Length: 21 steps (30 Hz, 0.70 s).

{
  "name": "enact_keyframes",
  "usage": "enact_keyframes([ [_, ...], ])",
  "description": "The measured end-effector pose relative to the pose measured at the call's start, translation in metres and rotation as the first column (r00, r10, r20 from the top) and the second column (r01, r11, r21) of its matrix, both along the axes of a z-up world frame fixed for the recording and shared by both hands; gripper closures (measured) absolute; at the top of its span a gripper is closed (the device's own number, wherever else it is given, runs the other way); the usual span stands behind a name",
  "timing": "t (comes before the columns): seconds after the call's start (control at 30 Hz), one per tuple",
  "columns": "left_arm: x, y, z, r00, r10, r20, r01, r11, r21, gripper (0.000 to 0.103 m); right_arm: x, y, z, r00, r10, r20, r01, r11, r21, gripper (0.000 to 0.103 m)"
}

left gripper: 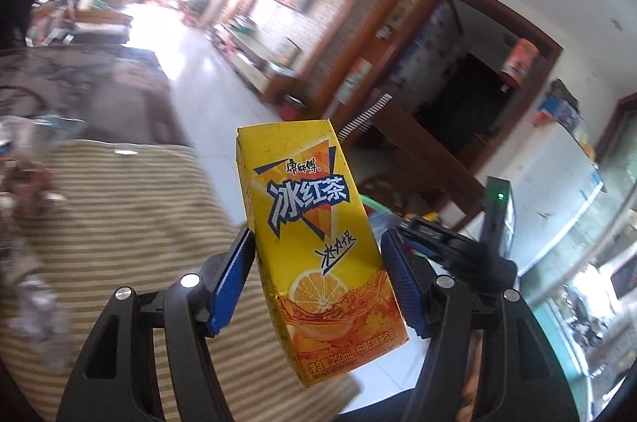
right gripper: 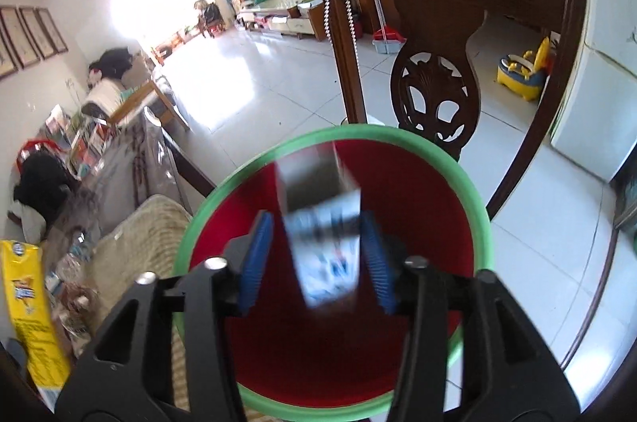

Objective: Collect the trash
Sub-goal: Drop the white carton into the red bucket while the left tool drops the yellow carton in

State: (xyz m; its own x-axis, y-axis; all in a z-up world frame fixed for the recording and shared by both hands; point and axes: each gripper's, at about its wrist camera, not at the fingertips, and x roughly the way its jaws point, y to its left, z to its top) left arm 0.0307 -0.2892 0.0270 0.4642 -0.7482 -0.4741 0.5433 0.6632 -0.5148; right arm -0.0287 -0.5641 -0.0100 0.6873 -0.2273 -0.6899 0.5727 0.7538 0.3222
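Note:
A yellow iced-tea carton (left gripper: 314, 235) stands upright in the air between the blue pads of my left gripper (left gripper: 317, 235), which is shut on it. The same carton (right gripper: 32, 302) shows at the left edge of the right wrist view. My right gripper (right gripper: 316, 219) hangs over a red bin with a green rim (right gripper: 207, 207). A white and blue carton (right gripper: 326, 247), blurred, sits loose between its open jaws above the bin's mouth, with a gap at the left pad. A sliver of the bin's rim (left gripper: 374, 207) shows behind the yellow carton.
A striped cloth (left gripper: 119, 223) covers the table to the left, with clear plastic litter (left gripper: 28, 143) on it. A carved wooden chair (right gripper: 438, 95) stands right behind the bin. White tiled floor (right gripper: 278, 71) stretches beyond. A yellow toy seat (right gripper: 521, 71) is at the far right.

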Motion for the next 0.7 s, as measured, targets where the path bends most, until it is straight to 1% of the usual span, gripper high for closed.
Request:
enact_keyframes([
  [0.03,0.003,-0.012,0.002,0.999,-0.029,-0.013,0.029,0.999,-0.015,0.041,-0.004,-0.002,0.003,0.999,-0.033,0.016,0.033,0.999,-0.007,0.032],
  [0.07,0.005,-0.021,0.002,0.999,-0.043,-0.018,0.043,0.999,-0.021,0.041,-0.010,-0.004,0.007,0.997,-0.072,0.039,0.072,0.997,-0.012,0.023],
  [0.1,0.009,-0.032,0.004,0.998,-0.064,-0.028,0.063,0.997,-0.033,0.041,-0.014,-0.005,0.010,0.993,-0.101,0.058,0.102,0.995,-0.013,0.017],
  [0.2,0.019,-0.060,0.005,0.992,-0.112,-0.053,0.109,0.992,-0.058,0.041,-0.037,-0.015,0.017,0.963,-0.237,0.127,0.241,0.971,-0.016,0.011],
  [0.27,0.025,-0.083,0.005,0.989,-0.138,-0.058,0.135,0.990,-0.048,0.041,-0.052,-0.021,0.020,0.935,-0.316,0.162,0.321,0.947,-0.005,0.010],
  [0.33,0.029,-0.101,0.002,0.986,-0.156,-0.059,0.155,0.988,-0.028,0.041,-0.064,-0.025,0.022,0.908,-0.375,0.190,0.380,0.925,0.005,0.009],
  [0.4,0.035,-0.112,-0.004,0.983,-0.167,-0.075,0.166,0.986,-0.016,0.040,-0.074,-0.027,0.024,0.885,-0.414,0.212,0.423,0.906,0.003,0.009],
  [0.47,0.040,-0.117,-0.013,0.979,-0.167,-0.114,0.167,0.986,-0.010,0.037,-0.080,-0.027,0.027,0.866,-0.442,0.233,0.456,0.890,-0.006,0.008],
  [0.5,0.041,-0.118,-0.017,0.978,-0.161,-0.132,0.161,0.987,-0.010,0.028,-0.081,-0.027,0.028,0.861,-0.448,0.240,0.464,0.886,-0.010,0.007],
  [0.53,0.042,-0.118,-0.020,0.978,-0.150,-0.148,0.149,0.989,-0.016,0.026,-0.082,-0.025,0.030,0.860,-0.447,0.245,0.465,0.885,-0.017,0.007],
  [0.6,0.043,-0.109,-0.023,0.979,-0.132,-0.156,0.130,0.991,-0.022,0.026,-0.079,-0.023,0.031,0.868,-0.432,0.244,0.453,0.891,-0.031,0.006],
  [0.7,0.036,-0.088,-0.025,0.986,-0.099,-0.136,0.100,0.995,-0.003,0.026,-0.073,-0.017,0.035,0.881,-0.406,0.242,0.427,0.903,-0.043,0.006],
])
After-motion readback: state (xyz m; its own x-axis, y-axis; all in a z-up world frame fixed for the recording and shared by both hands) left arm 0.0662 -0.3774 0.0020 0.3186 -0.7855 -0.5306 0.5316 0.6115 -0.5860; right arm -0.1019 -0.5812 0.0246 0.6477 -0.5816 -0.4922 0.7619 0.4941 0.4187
